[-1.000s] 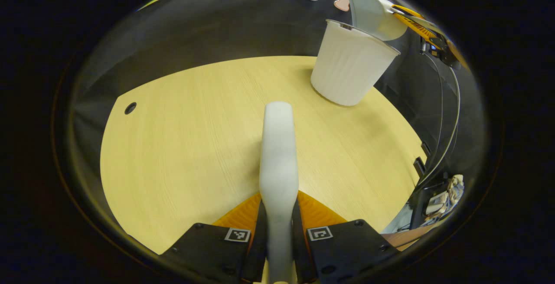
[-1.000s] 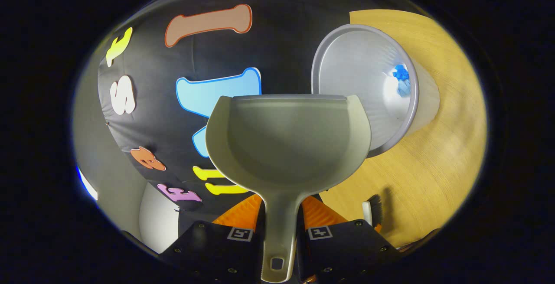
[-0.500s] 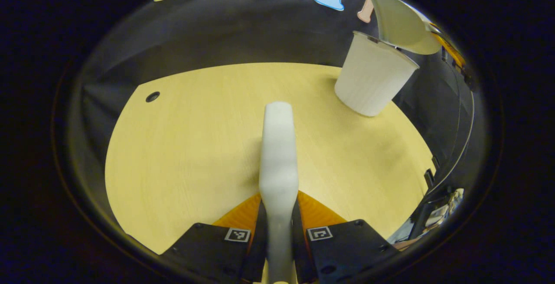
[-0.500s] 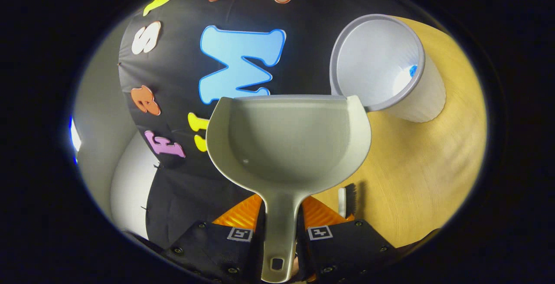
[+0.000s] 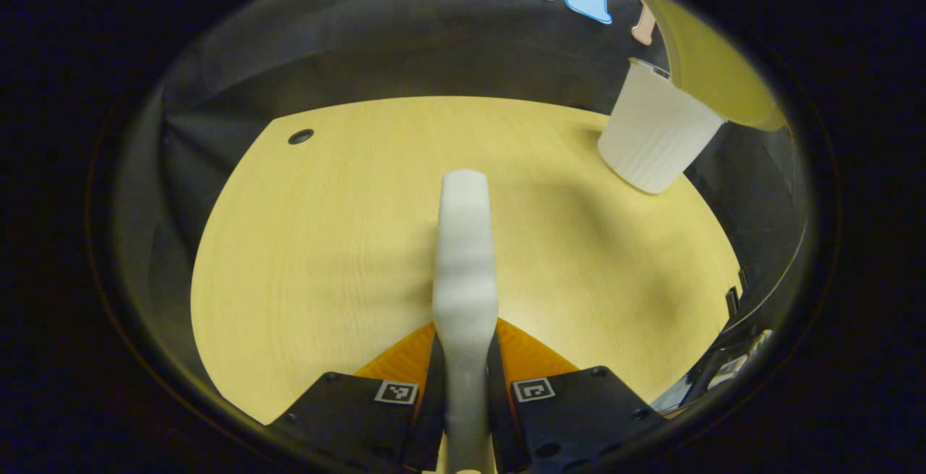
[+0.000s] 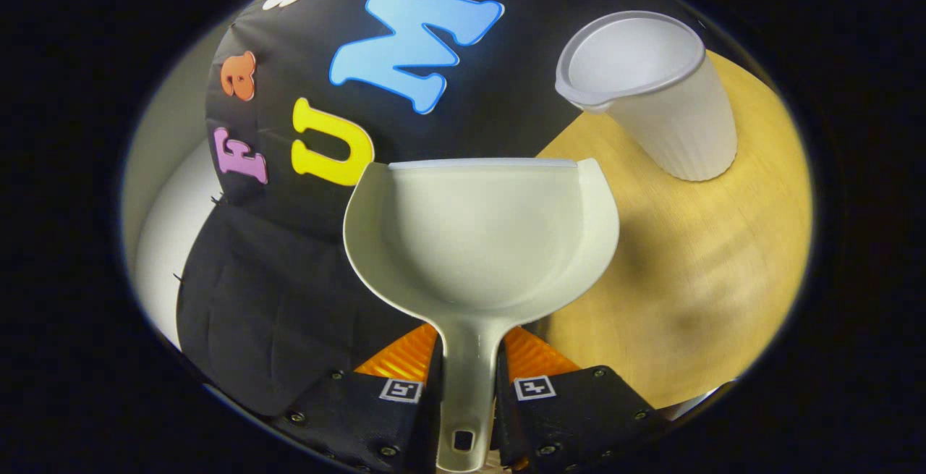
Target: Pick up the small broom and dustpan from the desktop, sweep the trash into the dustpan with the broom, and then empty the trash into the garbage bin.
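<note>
Both hand-held grippers pinch light, stiff plastic by the handle: the left gripper (image 5: pixel 464 394) the broom (image 5: pixel 464 257), the right gripper (image 6: pixel 466 394) the empty dustpan (image 6: pixel 481 242).

The broom (image 5: pixel 464 257) bristles are hidden behind its own handle. The dustpan (image 5: pixel 712 69) is cut off at the edge, overlapping the garbage bin (image 5: pixel 655 137) rim.

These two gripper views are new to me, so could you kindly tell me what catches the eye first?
In the right gripper view, the empty pale dustpan dominates the centre, its handle clamped by the right hand-held gripper. Beyond it to the upper right, the white garbage bin stands on the wooden desktop. In the left gripper view, the white broom handle rises from the left hand-held gripper.
</note>
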`<state>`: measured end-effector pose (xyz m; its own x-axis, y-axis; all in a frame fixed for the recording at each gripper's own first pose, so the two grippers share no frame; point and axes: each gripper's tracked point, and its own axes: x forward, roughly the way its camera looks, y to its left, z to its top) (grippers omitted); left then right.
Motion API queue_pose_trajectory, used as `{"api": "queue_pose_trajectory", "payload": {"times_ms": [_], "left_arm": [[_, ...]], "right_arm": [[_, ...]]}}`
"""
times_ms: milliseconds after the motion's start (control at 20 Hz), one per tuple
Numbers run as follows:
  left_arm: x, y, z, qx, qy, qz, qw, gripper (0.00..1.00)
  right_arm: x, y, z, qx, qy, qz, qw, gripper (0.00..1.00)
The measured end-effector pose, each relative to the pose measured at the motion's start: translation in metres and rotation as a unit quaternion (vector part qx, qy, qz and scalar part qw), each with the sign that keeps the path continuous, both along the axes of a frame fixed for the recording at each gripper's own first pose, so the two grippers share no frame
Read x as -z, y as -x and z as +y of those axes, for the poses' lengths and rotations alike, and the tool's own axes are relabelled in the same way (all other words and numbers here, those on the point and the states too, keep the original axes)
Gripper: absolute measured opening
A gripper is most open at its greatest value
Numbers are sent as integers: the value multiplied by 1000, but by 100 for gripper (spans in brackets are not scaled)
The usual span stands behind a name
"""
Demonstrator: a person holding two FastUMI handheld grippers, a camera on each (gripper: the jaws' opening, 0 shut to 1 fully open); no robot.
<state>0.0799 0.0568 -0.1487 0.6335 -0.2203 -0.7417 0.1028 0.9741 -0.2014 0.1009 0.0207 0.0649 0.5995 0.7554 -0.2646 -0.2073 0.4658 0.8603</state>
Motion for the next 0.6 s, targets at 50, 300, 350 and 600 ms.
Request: {"api": "queue_pose_trajectory", "payload": {"times_ms": [50,300,350,600], "left_arm": [[2,1,4,-5,-1,3,1000,36],[12,11,13,-27,5,14,1000,36],[13,12,14,-30,4,15,999,36],[7,4,23,-42,-1,22,999,36]], "right_arm": [[15,2,5,4,28,1,1000,31],[96,-1,17,19,182,-1,983,31],[113,3,18,24,216,-4,976,31],[190,-16,17,55,337,-15,940,32]]}}
